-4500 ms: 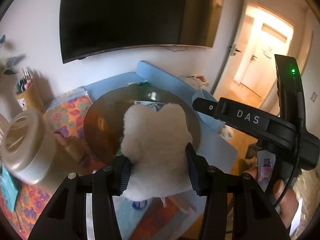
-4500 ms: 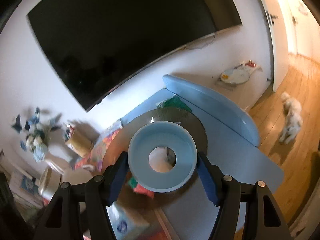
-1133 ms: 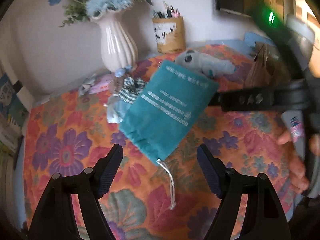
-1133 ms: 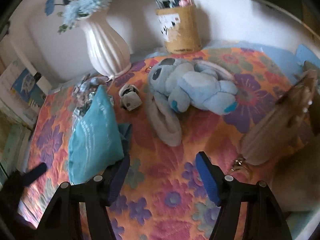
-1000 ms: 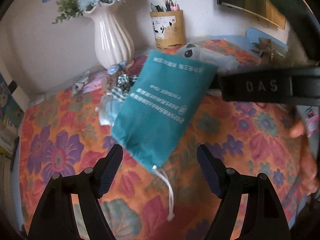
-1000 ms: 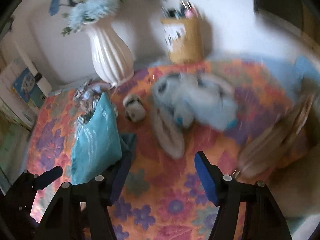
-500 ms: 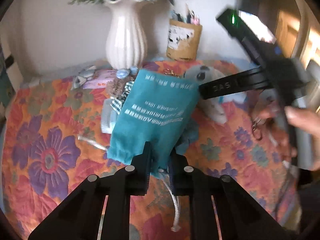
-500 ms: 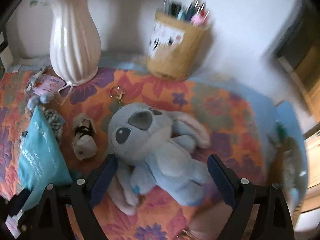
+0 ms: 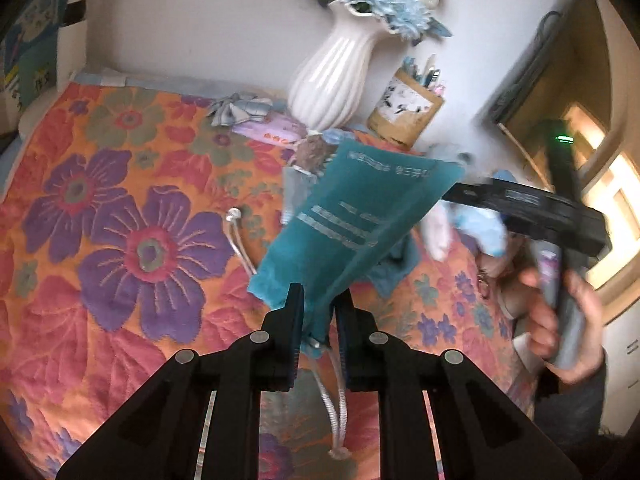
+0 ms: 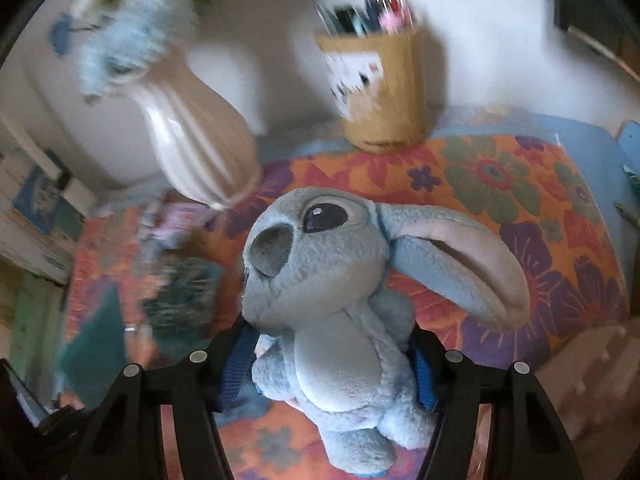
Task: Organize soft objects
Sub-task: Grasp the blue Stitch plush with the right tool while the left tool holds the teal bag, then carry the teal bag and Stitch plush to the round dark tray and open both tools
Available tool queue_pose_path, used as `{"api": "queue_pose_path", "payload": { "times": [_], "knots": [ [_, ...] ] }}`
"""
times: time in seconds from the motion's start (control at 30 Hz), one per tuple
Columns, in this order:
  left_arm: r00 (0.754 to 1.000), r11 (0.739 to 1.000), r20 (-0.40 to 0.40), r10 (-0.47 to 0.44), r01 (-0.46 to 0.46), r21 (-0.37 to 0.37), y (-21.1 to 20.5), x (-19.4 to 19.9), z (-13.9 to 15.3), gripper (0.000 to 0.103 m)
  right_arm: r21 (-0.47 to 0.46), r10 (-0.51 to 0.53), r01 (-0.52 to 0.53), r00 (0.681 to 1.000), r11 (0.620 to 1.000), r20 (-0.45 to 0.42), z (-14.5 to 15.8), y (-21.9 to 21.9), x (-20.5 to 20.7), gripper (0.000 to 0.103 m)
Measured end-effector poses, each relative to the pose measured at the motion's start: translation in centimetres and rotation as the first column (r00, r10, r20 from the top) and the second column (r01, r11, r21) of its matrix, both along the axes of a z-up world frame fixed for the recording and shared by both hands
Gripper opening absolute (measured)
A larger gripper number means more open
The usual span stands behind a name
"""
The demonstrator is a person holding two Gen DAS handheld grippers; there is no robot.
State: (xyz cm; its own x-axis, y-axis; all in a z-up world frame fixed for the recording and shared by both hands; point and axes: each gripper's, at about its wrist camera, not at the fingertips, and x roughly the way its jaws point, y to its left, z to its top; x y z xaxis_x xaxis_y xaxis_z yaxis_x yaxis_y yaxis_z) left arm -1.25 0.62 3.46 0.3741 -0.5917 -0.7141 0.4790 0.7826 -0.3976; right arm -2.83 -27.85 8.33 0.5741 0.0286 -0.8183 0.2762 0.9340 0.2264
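Partly hidden by the teal pouch [image 9: 360, 228], blurred plush [image 9: 480, 228] shows.

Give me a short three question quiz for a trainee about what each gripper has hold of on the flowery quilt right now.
1. True or false: the left gripper pinches the teal drawstring bag near its drawstring end.
2. What sits between the fingers of the right gripper?
A. white vase
B. blue plush toy
C. pen holder
3. Fill in: the white vase holds blue ____.

Key:
1. True.
2. B, the blue plush toy; the pads press its body.
3. Flowers.
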Motion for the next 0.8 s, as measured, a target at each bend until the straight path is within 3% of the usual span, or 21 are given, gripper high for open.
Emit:
{"api": "queue_pose_path", "payload": {
  "times": [0.03, 0.13, 0.23, 0.47, 0.53, 0.57, 0.63, 0.7, 0.8],
  "knots": [
    [1.0, 1.0, -0.004, 0.016, -0.016, 0.009, -0.1, 0.6, 0.0, 0.04, -0.009, 0.011, -0.01, 1.0, 1.0, 0.013, 0.9, 0.8, -0.8, 0.065],
    [0.997, 0.997, 0.036, 0.066, -0.067, 0.046, -0.4, 2.1, 0.0, 0.065, -0.032, 0.036, -0.035, 0.999, 0.999, 0.033, 2.3, 2.7, -2.8, 0.065],
    [0.998, 0.995, 0.043, 0.051, -0.054, 0.08, -1.3, 3.4, -0.8, 0.067, -0.027, 0.078, -0.077, 0.996, 0.997, 0.032, 2.6, 4.6, -5.3, 0.065],
    [1.0, 0.998, -0.019, 0.01, -0.009, 0.061, -3.4, 6.0, -2.2, 0.067, 0.001, 0.155, -0.155, 0.988, 0.988, 0.001, -0.2, 6.6, -10.1, 0.066],
    [1.0, 0.999, -0.011, 0.007, -0.007, 0.051, -3.4, 5.9, -2.2, 0.059, -0.007, 0.164, -0.164, 0.986, 0.986, -0.013, -1.0, 6.8, -10.8, 0.066],
    [1.0, 0.999, -0.011, 0.001, 0.0, 0.052, -3.4, 5.8, -2.3, 0.042, -0.02, 0.164, -0.164, 0.986, 0.986, -0.024, -1.7, 6.8, -11.0, 0.066],
    [1.0, 0.999, -0.006, 0.001, 0.0, 0.049, -3.4, 5.6, -2.4, 0.024, -0.017, 0.167, -0.167, 0.985, 0.986, -0.035, -2.7, 6.7, -11.1, 0.066],
    [1.0, 0.999, 0.001, 0.012, -0.012, 0.037, -3.3, 5.3, -2.2, 0.013, 0.014, 0.175, -0.175, 0.983, 0.984, -0.048, -4.0, 6.6, -10.9, 0.067],
    [0.999, 0.999, -0.007, 0.037, -0.037, 0.01, -2.7, 4.6, -1.7, 0.01, 0.005, 0.166, -0.166, 0.984, 0.986, -0.064, -5.5, 6.6, -10.8, 0.073]
  ]
}}
